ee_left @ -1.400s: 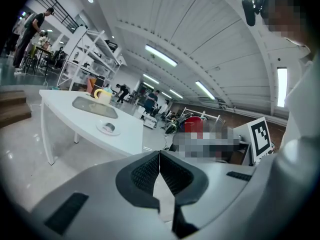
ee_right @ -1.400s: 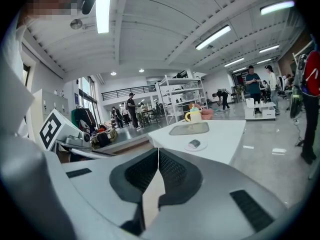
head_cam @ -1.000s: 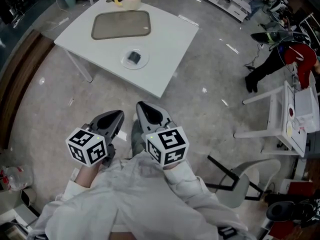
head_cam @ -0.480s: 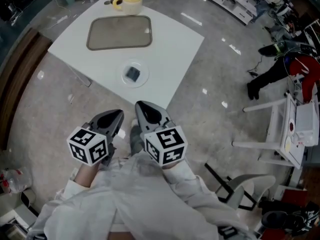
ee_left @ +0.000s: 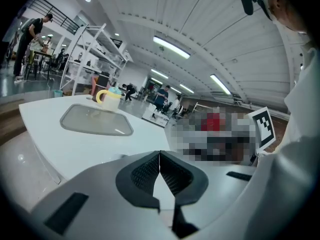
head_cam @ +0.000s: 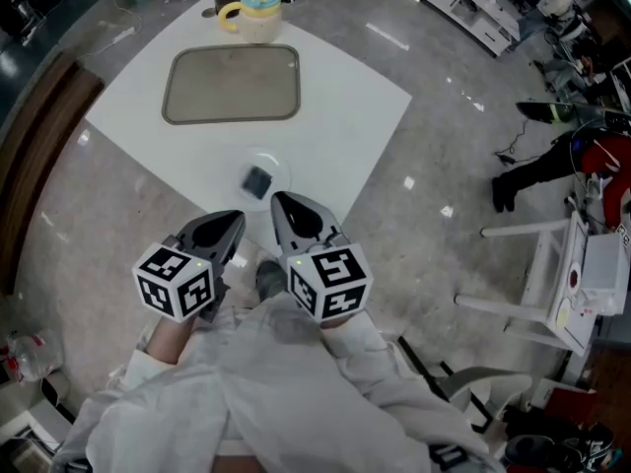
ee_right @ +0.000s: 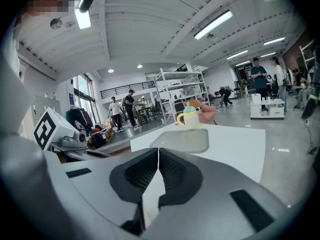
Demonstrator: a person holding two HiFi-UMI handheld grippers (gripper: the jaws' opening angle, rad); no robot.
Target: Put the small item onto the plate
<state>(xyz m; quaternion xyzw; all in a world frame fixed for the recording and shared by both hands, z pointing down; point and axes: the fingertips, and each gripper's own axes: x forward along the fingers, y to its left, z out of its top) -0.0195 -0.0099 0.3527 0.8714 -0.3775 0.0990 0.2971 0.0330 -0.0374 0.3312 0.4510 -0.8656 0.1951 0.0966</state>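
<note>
A small dark item (head_cam: 258, 181) lies on a clear round plate (head_cam: 275, 168) near the front corner of the white table (head_cam: 345, 106). My left gripper (head_cam: 235, 221) and right gripper (head_cam: 279, 202) are held side by side close to my body, just short of that corner, tips pointing at the plate. Both are shut with nothing between the jaws, as the left gripper (ee_left: 159, 156) and right gripper (ee_right: 158, 154) show in their own views. Plate and item are hidden behind the jaws in both gripper views.
A grey rectangular tray (head_cam: 232, 85) lies on the table beyond the plate, also seen as the tray (ee_left: 96, 120) and tray (ee_right: 182, 140). A yellow-handled cup (head_cam: 258, 3) stands at the far edge. White racks (head_cam: 582, 264) and a grey chair (head_cam: 473, 382) stand on the right.
The table has come nearer in the head view. The plate with the item now lies just ahead of the gripper tips. Both grippers stay shut and keep their place before my body.
</note>
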